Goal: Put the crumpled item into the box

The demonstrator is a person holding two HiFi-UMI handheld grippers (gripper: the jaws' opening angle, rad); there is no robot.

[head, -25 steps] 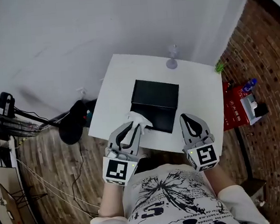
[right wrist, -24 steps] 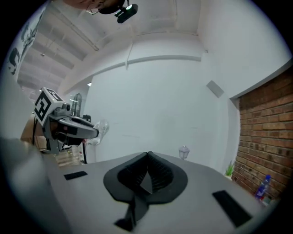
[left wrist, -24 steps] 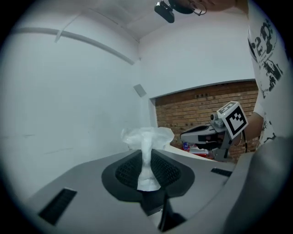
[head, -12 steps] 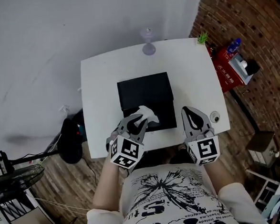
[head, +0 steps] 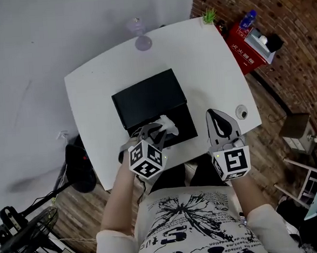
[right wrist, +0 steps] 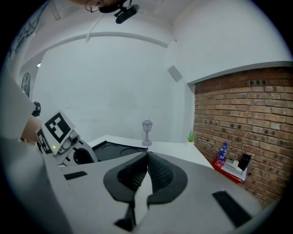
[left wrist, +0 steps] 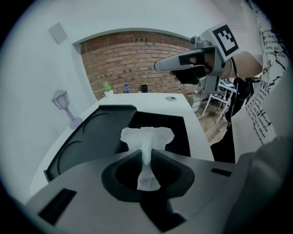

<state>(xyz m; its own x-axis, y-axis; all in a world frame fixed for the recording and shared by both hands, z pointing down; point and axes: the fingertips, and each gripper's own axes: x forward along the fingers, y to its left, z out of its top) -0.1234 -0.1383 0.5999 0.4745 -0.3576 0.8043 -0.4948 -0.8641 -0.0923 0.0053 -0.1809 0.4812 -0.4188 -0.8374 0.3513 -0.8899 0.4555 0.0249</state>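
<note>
A crumpled white tissue (left wrist: 147, 138) is pinched between the jaws of my left gripper (head: 154, 133), which is shut on it; its loose end (head: 167, 123) fans out past the fingertips. It hangs over the near open half of the black box (head: 182, 124), whose lid (head: 147, 97) lies flat behind. In the left gripper view the box's dark interior (left wrist: 176, 130) lies just beyond the tissue. My right gripper (head: 216, 116) is shut and empty, held above the white table (head: 208, 65) to the right of the box. In the right gripper view its ribbed pads (right wrist: 155, 171) touch at the tips.
A small purple lamp (head: 140, 35) stands at the table's far edge, a little green plant (head: 209, 15) at its far right corner. A round fitting (head: 241, 112) sits near the right edge. A red stand with a bottle (head: 247, 19) is by the brick wall.
The head view has swung, so the table appears rotated. My left gripper has carried the tissue forward and right over the box's open half. The right gripper has kept its place.
</note>
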